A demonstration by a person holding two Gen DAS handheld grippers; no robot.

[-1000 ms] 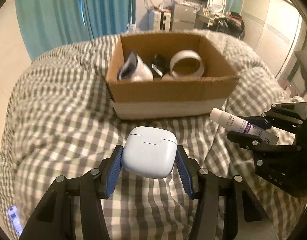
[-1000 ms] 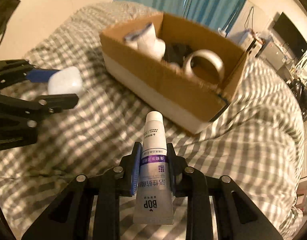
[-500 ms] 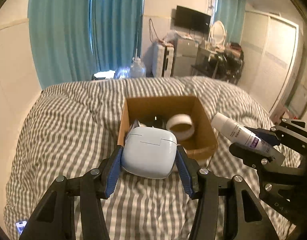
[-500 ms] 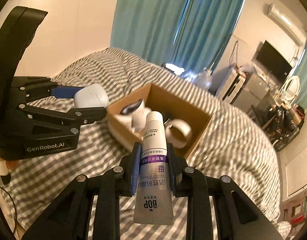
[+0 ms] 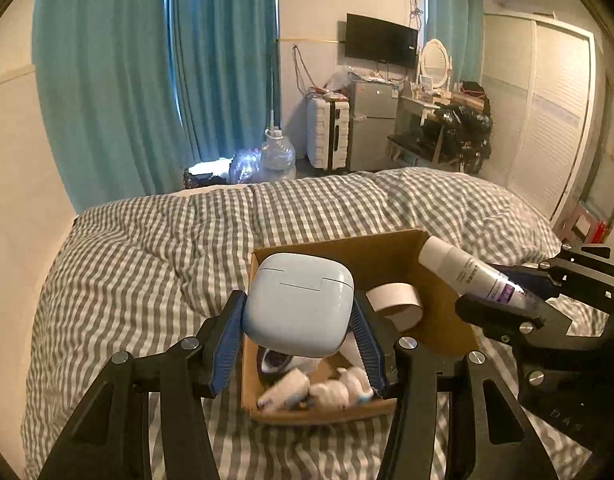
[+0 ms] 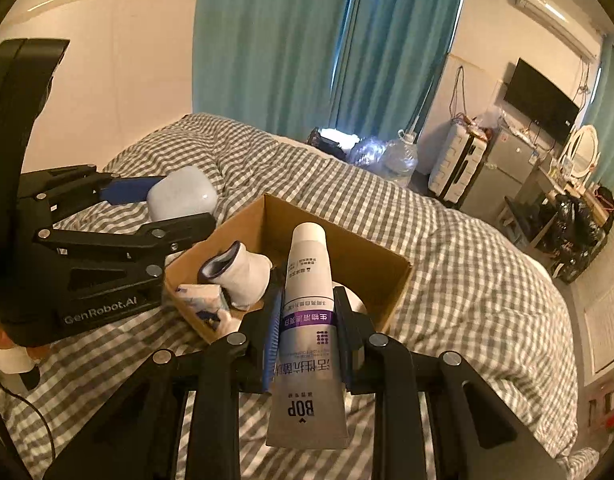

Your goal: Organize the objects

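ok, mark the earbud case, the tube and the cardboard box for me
earbud case [image 5: 298, 304], left wrist view, middle of its front face.
tube [image 6: 307, 320], right wrist view, printed body between the fingers.
cardboard box [image 6: 371, 268], right wrist view, inner far wall.

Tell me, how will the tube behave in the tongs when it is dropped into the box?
The tube looks soft, so the right tongs may dent it. Its flat crimped end suggests it will not roll. It seems light, likely landing gently in the box.

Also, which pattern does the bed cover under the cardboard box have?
The bed cover has a grey and white check pattern, clearest in the left wrist view.
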